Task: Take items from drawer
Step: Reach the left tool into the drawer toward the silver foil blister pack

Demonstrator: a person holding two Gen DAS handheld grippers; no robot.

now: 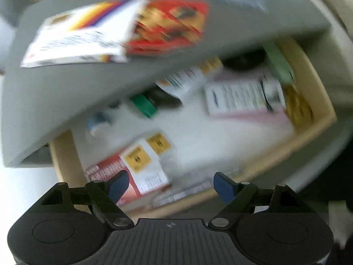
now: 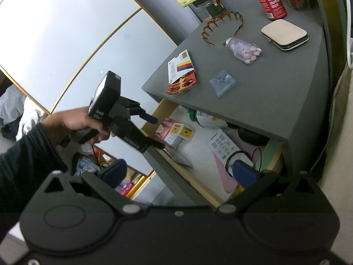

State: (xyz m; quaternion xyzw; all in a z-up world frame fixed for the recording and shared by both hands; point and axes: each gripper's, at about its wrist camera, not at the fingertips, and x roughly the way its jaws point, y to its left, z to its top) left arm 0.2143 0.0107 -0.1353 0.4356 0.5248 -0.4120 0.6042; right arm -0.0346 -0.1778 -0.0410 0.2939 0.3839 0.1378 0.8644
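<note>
The open wooden drawer [image 1: 313, 130] [image 2: 154, 112] sits under a grey nightstand top [image 1: 66, 88] [image 2: 275, 92]. Inside lie white boxes with yellow labels [image 1: 143, 165] [image 2: 179, 133], a green-capped bottle [image 1: 145, 105], a white printed card [image 1: 242, 97] [image 2: 222, 143] and a pink sheet. My left gripper [image 1: 171, 186] is open and empty above the drawer's front edge, near the boxes; it also shows in the right wrist view [image 2: 157, 132]. My right gripper [image 2: 178, 174] is open and empty, above the drawer's right front. The left wrist view is blurred.
On the nightstand top lie a white striped packet [image 1: 83, 33] [image 2: 179, 66], a red packet [image 1: 172, 26] [image 2: 183, 85], a clear blue bag [image 2: 222, 82], a pill bag [image 2: 245, 49], a hair claw [image 2: 220, 25], a red bottle [image 2: 272, 1] and a compact case [image 2: 284, 34].
</note>
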